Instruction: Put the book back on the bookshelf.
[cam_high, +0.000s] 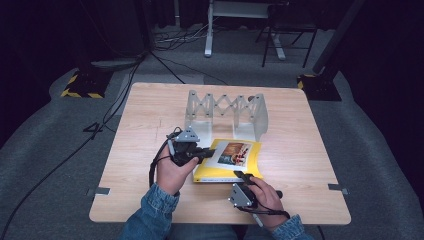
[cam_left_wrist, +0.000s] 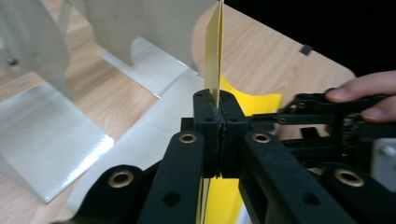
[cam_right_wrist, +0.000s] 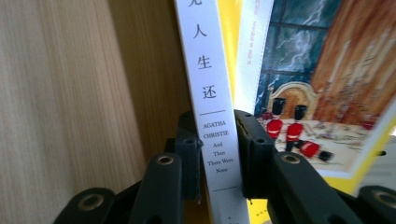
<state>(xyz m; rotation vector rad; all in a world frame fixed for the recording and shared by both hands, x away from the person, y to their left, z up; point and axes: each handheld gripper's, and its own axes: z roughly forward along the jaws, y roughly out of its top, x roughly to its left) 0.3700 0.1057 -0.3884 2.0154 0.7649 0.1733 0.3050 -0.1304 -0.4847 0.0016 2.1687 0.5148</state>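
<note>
A yellow book (cam_high: 235, 157) with a picture on its front lies on the wooden table (cam_high: 145, 125), in front of a white rack. My left gripper (cam_high: 209, 151) comes in from the book's left side. In the left gripper view that gripper (cam_left_wrist: 218, 105) is shut on the thin yellow cover (cam_left_wrist: 215, 51), which stands up edge-on between the pads. My right gripper (cam_high: 240, 176) is at the book's near edge. Seen from the right gripper view, it (cam_right_wrist: 219, 130) is shut on the white spine (cam_right_wrist: 205, 60), which carries printed lettering.
A white expanding book rack (cam_high: 227, 112) stands just behind the book, with its base plates (cam_left_wrist: 46, 130) flat on the table. A person's hands and denim sleeves (cam_high: 155, 205) enter from the near edge. Cables and stands lie on the floor beyond the table.
</note>
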